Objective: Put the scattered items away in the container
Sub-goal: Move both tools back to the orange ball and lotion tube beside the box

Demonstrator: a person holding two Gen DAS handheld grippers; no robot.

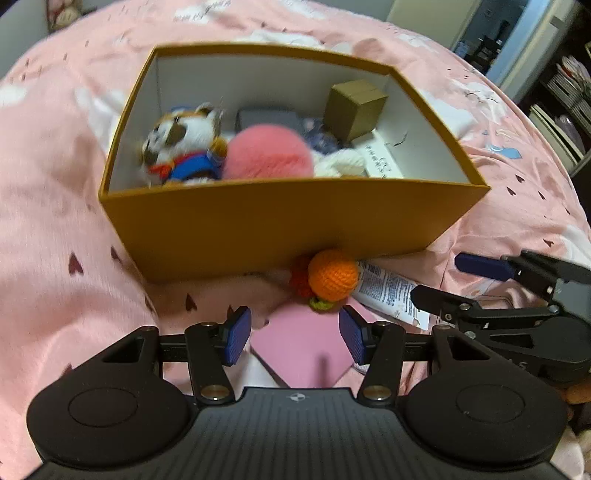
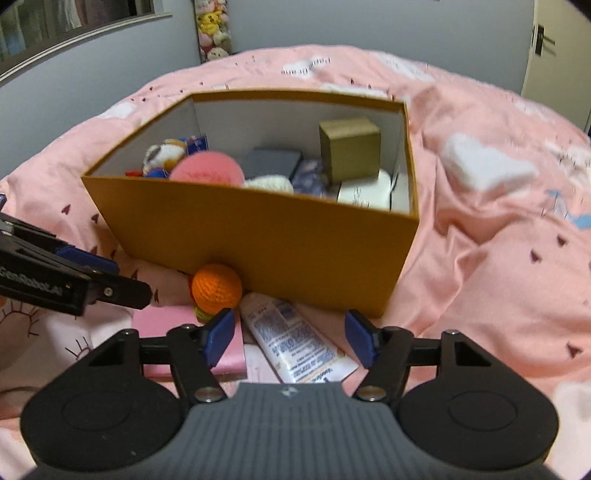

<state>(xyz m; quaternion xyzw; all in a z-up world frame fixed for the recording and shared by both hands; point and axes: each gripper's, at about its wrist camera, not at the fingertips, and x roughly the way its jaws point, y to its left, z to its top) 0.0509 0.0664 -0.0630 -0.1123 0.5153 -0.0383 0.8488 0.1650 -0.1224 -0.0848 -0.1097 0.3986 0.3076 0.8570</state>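
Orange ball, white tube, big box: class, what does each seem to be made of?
Orange ball: crocheted yarn, matte; stitch rows show.
White tube: probably soft plastic, slightly glossy, with printed text and a flattened end.
Big box: likely cardboard, matte mustard outside, white inside; thin, straight walls.

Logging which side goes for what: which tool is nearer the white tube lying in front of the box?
Right. The right tool, open, has its fingers on either side of the tube. The left tool, also open, sits off to the tube's left, over the pink card.

A pink bedspread (image 2: 480,240) covers the bed. Behind it stand a grey wall (image 2: 332,22) and shelves (image 1: 569,99).
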